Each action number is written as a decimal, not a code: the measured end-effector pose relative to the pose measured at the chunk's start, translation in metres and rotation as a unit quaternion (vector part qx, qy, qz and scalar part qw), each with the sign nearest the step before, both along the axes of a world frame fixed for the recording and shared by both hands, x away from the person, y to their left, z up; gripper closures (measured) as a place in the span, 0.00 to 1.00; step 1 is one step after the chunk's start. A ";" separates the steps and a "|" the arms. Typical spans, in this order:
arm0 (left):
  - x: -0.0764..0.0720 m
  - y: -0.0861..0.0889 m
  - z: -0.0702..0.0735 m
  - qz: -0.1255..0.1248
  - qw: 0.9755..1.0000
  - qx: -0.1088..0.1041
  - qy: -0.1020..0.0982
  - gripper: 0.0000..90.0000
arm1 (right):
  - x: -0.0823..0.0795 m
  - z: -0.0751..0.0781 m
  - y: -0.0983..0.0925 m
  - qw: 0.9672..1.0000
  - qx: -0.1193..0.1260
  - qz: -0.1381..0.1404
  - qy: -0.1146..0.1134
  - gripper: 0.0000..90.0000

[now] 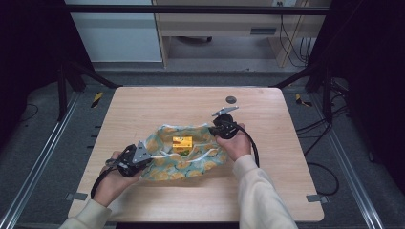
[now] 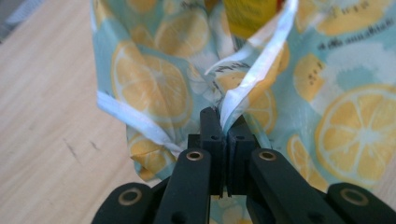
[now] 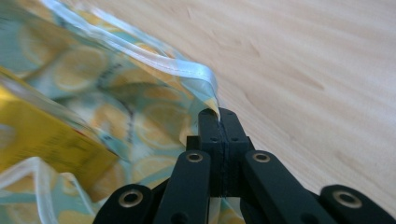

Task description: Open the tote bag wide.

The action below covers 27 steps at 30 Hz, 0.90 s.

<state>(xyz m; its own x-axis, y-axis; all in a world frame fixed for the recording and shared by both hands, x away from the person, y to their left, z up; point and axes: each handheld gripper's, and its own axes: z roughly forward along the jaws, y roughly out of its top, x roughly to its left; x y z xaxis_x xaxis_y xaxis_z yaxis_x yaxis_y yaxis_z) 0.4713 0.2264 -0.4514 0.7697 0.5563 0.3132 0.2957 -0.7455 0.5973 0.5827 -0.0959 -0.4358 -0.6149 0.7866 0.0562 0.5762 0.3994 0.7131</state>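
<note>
Teal lemon-print bag (image 1: pixel 184 152): lies on your desk (image 1: pixel 143 107), stretched between your two grippers.

Left gripper (image 1: pixel 143 155): jaws pressed together on the bag's white-trimmed rim (image 2: pixel 254 70), fabric rising straight ahead of the tips.

Right gripper (image 1: pixel 220 128): jaws likewise clamped on the rim (image 3: pixel 196 70) at the opposite side, bare desk off to one side of it.

Purpose, as judged: you hold opposite edges apart so the mouth stays spread and the contents stay reachable.

Contents: one yellow box (image 1: pixel 182 142), inside the open mouth, midway between your grippers; it sits beyond the left tips and close beside the right gripper, behind the rim. Nothing else can be made out inside.

Also on desk: small dark disc (image 1: pixel 231 99), beyond the right gripper.
</note>
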 end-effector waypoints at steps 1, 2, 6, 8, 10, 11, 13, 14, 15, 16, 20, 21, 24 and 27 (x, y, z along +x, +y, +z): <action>-0.001 -0.001 -0.006 -0.001 1.000 0.013 0.005 0.98 | 0.003 -0.007 -0.002 1.000 -0.004 -0.007 0.011 1.00; -0.001 -0.001 -0.006 -0.001 1.000 0.013 0.005 0.98 | 0.003 -0.007 -0.002 1.000 -0.004 -0.007 0.011 1.00; 0.002 0.004 -0.014 0.005 0.999 0.020 0.027 0.98 | 0.009 -0.019 -0.008 0.999 0.002 -0.023 0.023 1.00; 0.003 0.005 -0.016 0.007 0.999 0.021 0.031 0.98 | 0.010 -0.023 -0.010 0.999 -0.002 -0.024 0.027 1.00; 0.003 0.007 -0.018 0.007 0.999 0.021 0.035 0.98 | 0.010 -0.026 -0.012 0.999 -0.001 -0.027 0.027 1.00; 0.003 0.007 -0.018 0.006 0.999 0.021 0.038 0.98 | 0.010 -0.026 -0.012 0.999 -0.003 -0.028 0.028 1.00; 0.002 0.007 -0.018 0.006 0.999 0.021 0.039 0.98 | 0.010 -0.027 -0.012 0.999 -0.003 -0.028 0.031 1.00; 0.002 0.007 -0.018 0.006 0.999 0.021 0.039 0.98 | 0.010 -0.027 -0.012 0.999 -0.003 -0.028 0.031 1.00; 0.002 0.007 -0.018 0.005 0.999 0.022 0.039 0.98 | 0.011 -0.028 -0.013 0.999 -0.005 -0.029 0.031 1.00; 0.002 0.008 -0.019 0.005 0.999 0.021 0.041 0.98 | 0.012 -0.028 -0.013 0.999 -0.006 -0.028 0.032 1.00; 0.001 0.008 -0.019 0.007 0.999 0.021 0.043 0.98 | 0.013 -0.030 -0.012 0.999 -0.008 -0.028 0.035 1.00; 0.001 0.007 -0.020 0.006 0.999 0.021 0.045 0.98 | 0.014 -0.031 -0.012 0.999 -0.012 -0.027 0.035 1.00; 0.000 0.007 -0.020 0.005 0.999 0.023 0.046 0.98 | 0.015 -0.032 -0.011 0.999 -0.016 -0.027 0.035 1.00; 0.000 0.006 -0.021 0.003 0.998 0.024 0.051 0.98 | 0.015 -0.032 -0.010 0.999 -0.021 -0.026 0.033 1.00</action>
